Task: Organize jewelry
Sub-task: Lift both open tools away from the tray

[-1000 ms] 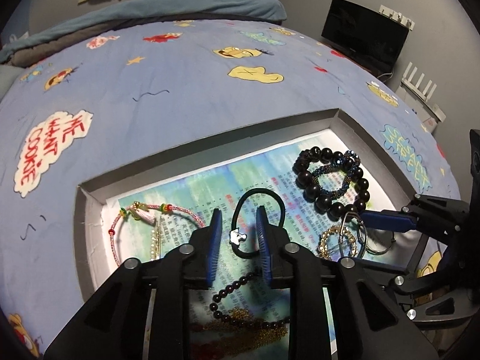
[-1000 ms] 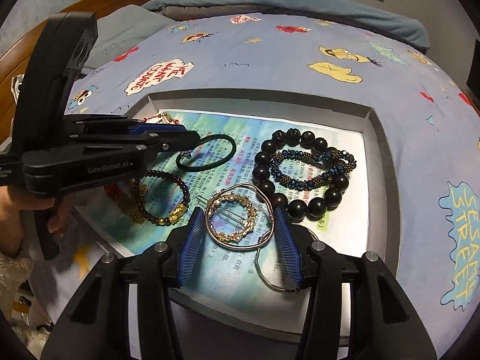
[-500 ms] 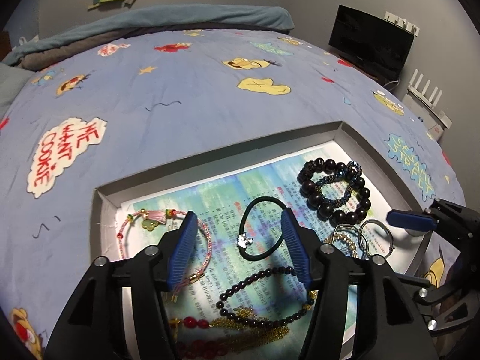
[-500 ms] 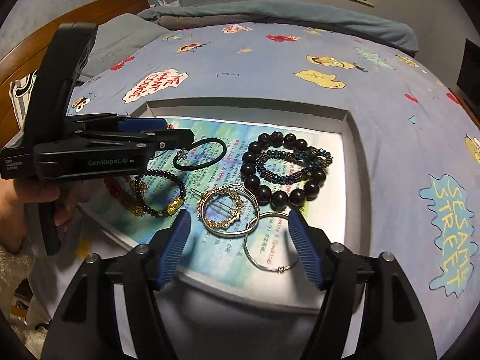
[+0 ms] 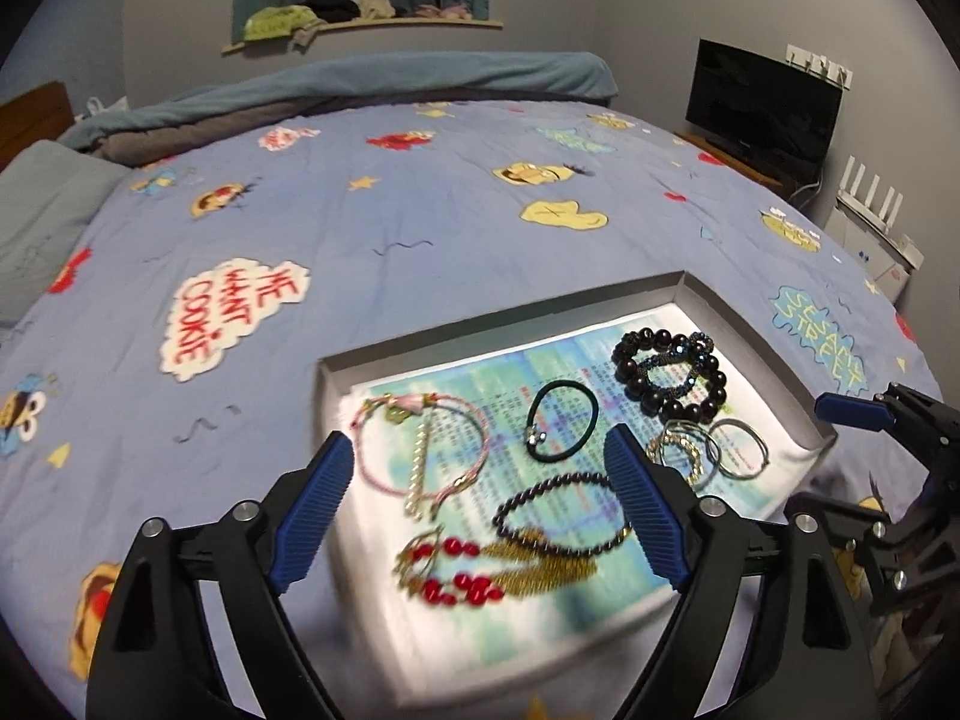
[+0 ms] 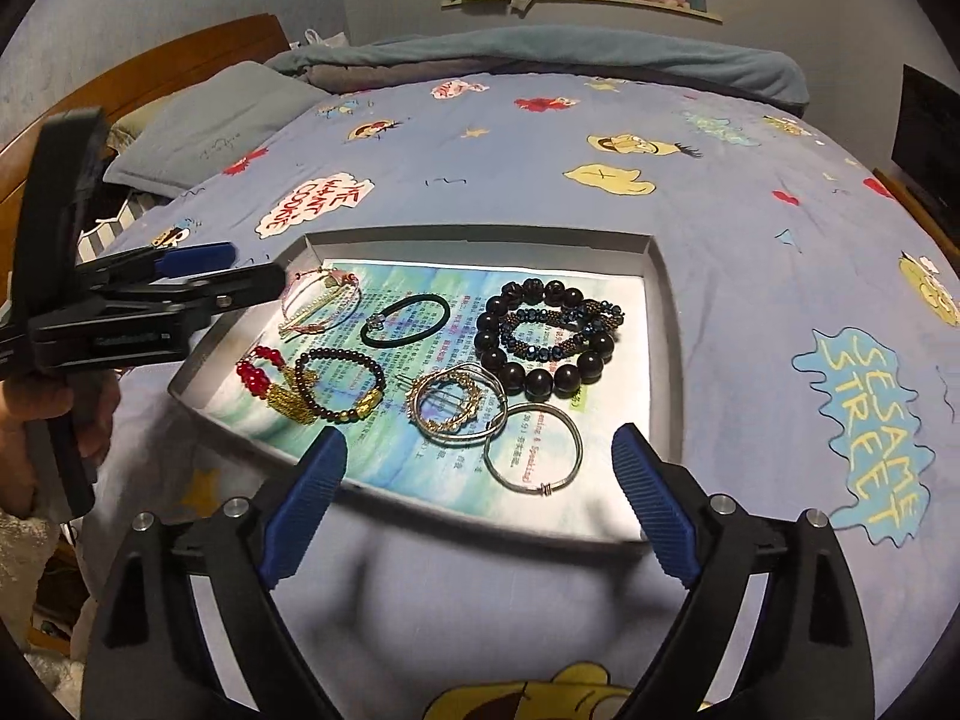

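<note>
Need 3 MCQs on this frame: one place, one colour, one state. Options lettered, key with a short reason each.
1. Where does the black hair tie lie?
A. In the tray, between the pink cord bracelet and the large black bead bracelet
B. On the blue bedspread, outside the tray
C. Between the right gripper's pads

2. What colour are the pads of the right gripper?
A. Red
B. Blue
C. Yellow

3. What does the left gripper hold?
A. The silver bangle
B. The red bead piece
C. Nothing

Key: 1 A, the tie rests on the printed paper between those two. 2 B, both ribbed pads are blue. 3 C, its jaws are opening wide above the tray with nothing touching the pads.
</note>
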`<move>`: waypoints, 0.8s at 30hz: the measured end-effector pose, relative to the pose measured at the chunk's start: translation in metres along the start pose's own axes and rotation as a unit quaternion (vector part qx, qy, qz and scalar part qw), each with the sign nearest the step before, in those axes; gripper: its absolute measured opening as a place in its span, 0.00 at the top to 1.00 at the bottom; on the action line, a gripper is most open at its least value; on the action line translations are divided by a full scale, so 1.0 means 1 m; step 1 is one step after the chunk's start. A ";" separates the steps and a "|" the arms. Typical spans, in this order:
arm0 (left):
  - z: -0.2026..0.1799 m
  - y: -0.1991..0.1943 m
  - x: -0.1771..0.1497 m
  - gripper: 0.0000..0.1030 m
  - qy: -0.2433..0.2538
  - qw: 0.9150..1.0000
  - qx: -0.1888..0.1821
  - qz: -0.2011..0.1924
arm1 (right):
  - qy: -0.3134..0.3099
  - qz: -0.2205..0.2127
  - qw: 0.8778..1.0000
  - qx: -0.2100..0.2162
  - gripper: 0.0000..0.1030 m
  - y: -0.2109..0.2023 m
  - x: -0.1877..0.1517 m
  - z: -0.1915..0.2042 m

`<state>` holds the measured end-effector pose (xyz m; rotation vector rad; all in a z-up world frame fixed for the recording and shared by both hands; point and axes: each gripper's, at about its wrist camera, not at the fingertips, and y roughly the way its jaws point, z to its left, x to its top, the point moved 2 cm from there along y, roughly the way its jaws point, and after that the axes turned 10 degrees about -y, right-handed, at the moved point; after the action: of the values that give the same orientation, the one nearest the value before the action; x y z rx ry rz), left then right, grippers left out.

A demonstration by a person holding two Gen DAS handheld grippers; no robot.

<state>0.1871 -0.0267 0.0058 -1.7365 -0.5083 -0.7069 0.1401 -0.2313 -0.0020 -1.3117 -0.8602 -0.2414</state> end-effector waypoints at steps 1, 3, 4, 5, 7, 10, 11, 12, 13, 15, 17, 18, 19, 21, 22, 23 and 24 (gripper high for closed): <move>0.001 -0.006 -0.002 0.14 -0.001 1.000 0.000 -0.003 | 0.000 -0.002 1.000 0.000 0.13 -0.003 -0.001 0.001; 0.004 -0.017 -0.005 0.13 0.000 1.000 0.002 -0.006 | -0.001 -0.007 1.000 -0.001 0.12 -0.010 -0.003 0.002; 0.005 -0.023 -0.008 0.13 0.001 1.000 0.004 -0.008 | -0.003 -0.008 1.000 -0.003 0.11 -0.013 -0.004 0.002; 0.005 -0.026 -0.010 0.12 0.001 1.000 0.005 -0.009 | -0.004 -0.011 1.000 -0.005 0.11 -0.017 -0.005 0.003; 0.007 -0.036 -0.016 0.12 0.003 1.000 0.009 -0.008 | -0.005 -0.015 1.000 -0.005 0.10 -0.023 -0.008 0.004; 0.009 -0.047 -0.027 0.11 0.006 1.000 0.010 -0.006 | -0.003 -0.016 1.000 -0.003 0.10 -0.029 -0.014 0.004; 0.010 -0.049 -0.030 0.11 0.006 1.000 0.012 -0.005 | -0.002 -0.016 1.000 -0.002 0.10 -0.031 -0.016 0.004; 0.010 -0.053 -0.035 0.10 0.004 1.000 0.015 -0.003 | 0.000 -0.016 1.000 -0.002 0.09 -0.032 -0.017 0.004; 0.010 -0.054 -0.038 0.10 0.002 1.000 0.015 -0.002 | 0.002 -0.015 1.000 -0.002 0.09 -0.033 -0.019 0.003; 0.009 -0.058 -0.046 0.10 -0.002 1.000 0.014 0.000 | 0.008 -0.015 1.000 -0.002 0.08 -0.036 -0.023 0.002; 0.007 -0.060 -0.052 0.09 -0.008 1.000 0.021 0.001 | 0.013 -0.015 1.000 -0.008 0.05 -0.037 -0.025 -0.001; 0.005 -0.060 -0.057 0.09 -0.010 1.000 0.027 0.003 | 0.017 -0.017 1.000 -0.011 0.06 -0.039 -0.027 -0.002; 0.003 -0.060 -0.060 0.09 -0.011 0.999 0.032 0.004 | 0.020 -0.018 1.000 -0.016 0.05 -0.040 -0.028 -0.004; -0.001 -0.060 -0.067 0.08 -0.011 0.999 0.041 0.006 | 0.026 -0.018 0.999 -0.022 0.05 -0.040 -0.031 -0.006; -0.003 -0.060 -0.070 0.08 -0.013 0.999 0.042 0.008 | 0.031 -0.017 0.999 -0.026 0.05 -0.040 -0.032 -0.008; -0.005 -0.060 -0.073 0.08 -0.017 0.999 0.042 0.011 | 0.037 -0.018 0.999 -0.030 0.05 -0.040 -0.034 -0.010; -0.006 -0.060 -0.076 0.08 -0.024 0.999 0.040 0.015 | 0.041 -0.018 0.999 -0.031 0.05 -0.040 -0.036 -0.012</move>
<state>0.0918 -0.0151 -0.0032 -1.6855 -0.5356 -0.6182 0.0963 -0.2641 0.0042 -1.3361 -0.8138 -0.3508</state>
